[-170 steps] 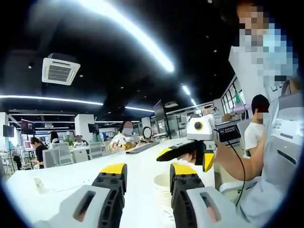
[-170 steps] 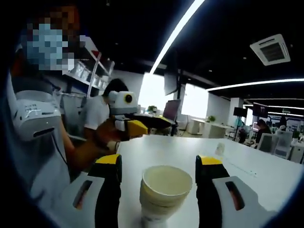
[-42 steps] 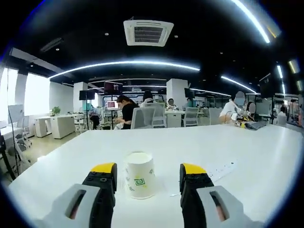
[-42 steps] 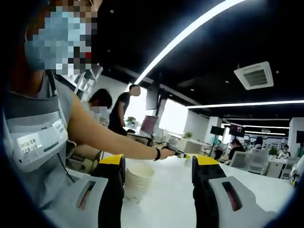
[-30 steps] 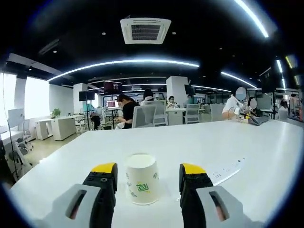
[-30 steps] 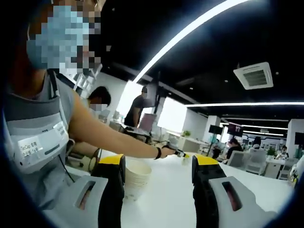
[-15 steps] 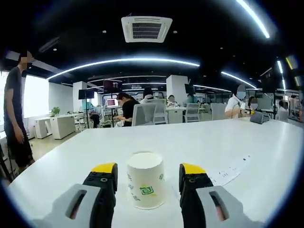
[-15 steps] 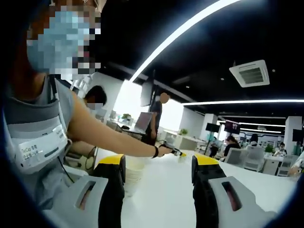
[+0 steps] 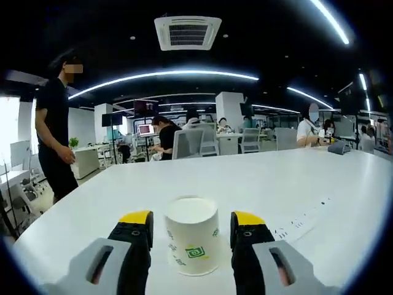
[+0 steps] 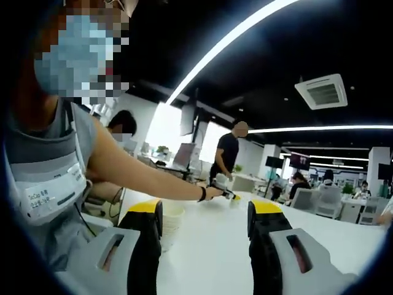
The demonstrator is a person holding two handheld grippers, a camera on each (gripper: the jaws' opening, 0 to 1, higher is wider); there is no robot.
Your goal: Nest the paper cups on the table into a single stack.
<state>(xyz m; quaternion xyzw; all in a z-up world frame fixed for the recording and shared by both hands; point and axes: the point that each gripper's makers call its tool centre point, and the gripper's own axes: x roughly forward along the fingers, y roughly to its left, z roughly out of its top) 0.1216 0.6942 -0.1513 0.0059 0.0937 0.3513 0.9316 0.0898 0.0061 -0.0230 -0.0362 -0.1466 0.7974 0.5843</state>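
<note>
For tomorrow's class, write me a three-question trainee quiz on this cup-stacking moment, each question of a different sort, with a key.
1. True or false: in the left gripper view, the paper cup lies on its side.
2. Multiple choice: where does that cup stand relative to the left gripper? A) outside the jaws, B) between the open jaws, C) lifted off the table.
3. Short answer: in the right gripper view, what sits just beside one jaw of the right gripper?

Key
1. False; it stands upright, mouth up.
2. B.
3. The stack of cups, mostly hidden behind that jaw; contact cannot be judged.
</note>
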